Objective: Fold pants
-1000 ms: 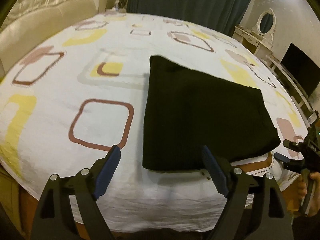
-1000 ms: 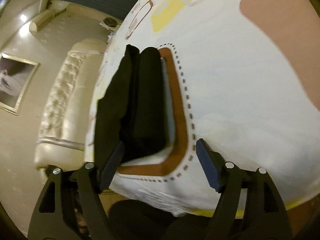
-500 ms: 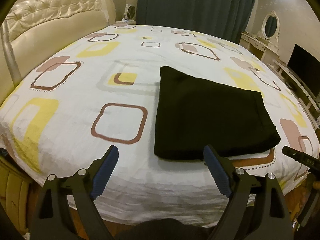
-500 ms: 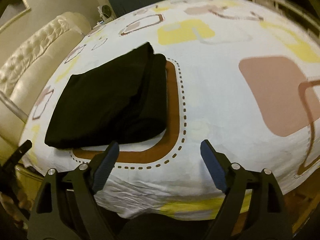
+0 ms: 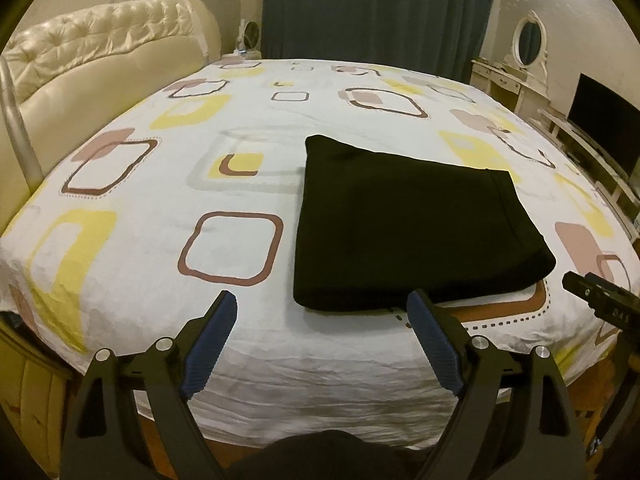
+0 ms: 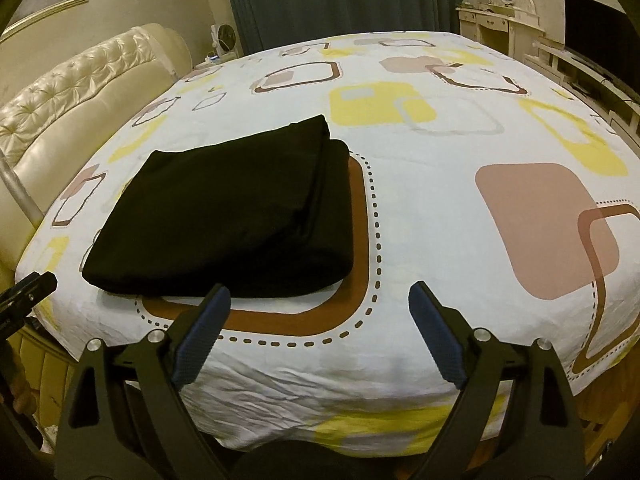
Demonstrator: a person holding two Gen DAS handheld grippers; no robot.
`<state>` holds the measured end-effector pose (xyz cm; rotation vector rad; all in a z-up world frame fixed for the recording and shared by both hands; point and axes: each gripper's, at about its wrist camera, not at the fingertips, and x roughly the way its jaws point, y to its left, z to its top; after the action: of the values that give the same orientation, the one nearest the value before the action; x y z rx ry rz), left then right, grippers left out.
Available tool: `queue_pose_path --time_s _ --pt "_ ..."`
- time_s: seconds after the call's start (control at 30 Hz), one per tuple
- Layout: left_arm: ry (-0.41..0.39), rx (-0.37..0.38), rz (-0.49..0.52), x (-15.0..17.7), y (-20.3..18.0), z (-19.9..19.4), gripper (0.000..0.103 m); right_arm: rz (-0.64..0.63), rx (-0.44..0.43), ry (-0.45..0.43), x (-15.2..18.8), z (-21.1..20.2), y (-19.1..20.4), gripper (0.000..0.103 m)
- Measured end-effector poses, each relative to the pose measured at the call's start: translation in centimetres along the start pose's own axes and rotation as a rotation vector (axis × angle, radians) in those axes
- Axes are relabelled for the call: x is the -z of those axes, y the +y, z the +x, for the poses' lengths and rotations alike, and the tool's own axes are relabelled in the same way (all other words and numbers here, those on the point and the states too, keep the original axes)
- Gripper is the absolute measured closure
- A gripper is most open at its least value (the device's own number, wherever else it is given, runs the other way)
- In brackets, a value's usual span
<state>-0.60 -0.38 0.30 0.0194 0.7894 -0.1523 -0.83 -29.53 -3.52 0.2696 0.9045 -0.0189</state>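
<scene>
Black pants point(image 5: 404, 224) lie folded into a thick square near the bed's front edge, also seen in the right wrist view as black pants point(image 6: 228, 208). My left gripper point(image 5: 322, 318) is open above the front edge, its fingers just short of the pants, nothing between them. My right gripper point(image 6: 318, 308) hangs to the right of the pants; its jaws are still opening and hold nothing. The tip of the right gripper shows at the right edge of the left wrist view, and the left gripper's tip at the left edge of the right wrist view.
The bed point(image 5: 248, 340) has a white sheet with yellow, pink and brown squares. A cream tufted headboard point(image 5: 100, 64) stands at the left. A dark curtain point(image 5: 376, 12), a white dressing table with oval mirror point(image 5: 528, 56) and a dark screen point(image 5: 608, 120) are behind and right.
Both grippers have drawn back and up from the folded pants. The right gripper has rolled upright, come away from the pants' edge, and its jaws have widened. The pants lie still.
</scene>
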Motion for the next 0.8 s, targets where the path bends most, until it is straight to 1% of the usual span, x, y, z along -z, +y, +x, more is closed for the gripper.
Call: queue_pose_path --time_s 0.13,0.33,0.43,0.57,0.8 --pt "-0.012 -0.001 0.017 -0.1 -0.3 -0.1 0.017 0.007 -0.001 0.0 0.0 0.1 -0.2 0.012" --pt "-0.002 -0.012 0.029 -0.2 -0.8 0.2 0.017 -0.011 0.008 -0.021 0.0 0.0 -0.1 0.012" --pt "0.001 -0.012 0.046 -0.1 -1.1 0.2 0.017 -0.012 0.01 -0.014 0.1 0.1 -0.1 0.012" --pt "-0.022 -0.012 0.07 -0.2 -1.5 -0.2 0.017 -0.012 0.006 -0.005 0.2 0.1 0.0 0.012" --pt "-0.037 -0.031 0.071 -0.3 -1.6 -0.3 0.017 -0.029 0.002 -0.002 0.5 0.2 0.7 0.012"
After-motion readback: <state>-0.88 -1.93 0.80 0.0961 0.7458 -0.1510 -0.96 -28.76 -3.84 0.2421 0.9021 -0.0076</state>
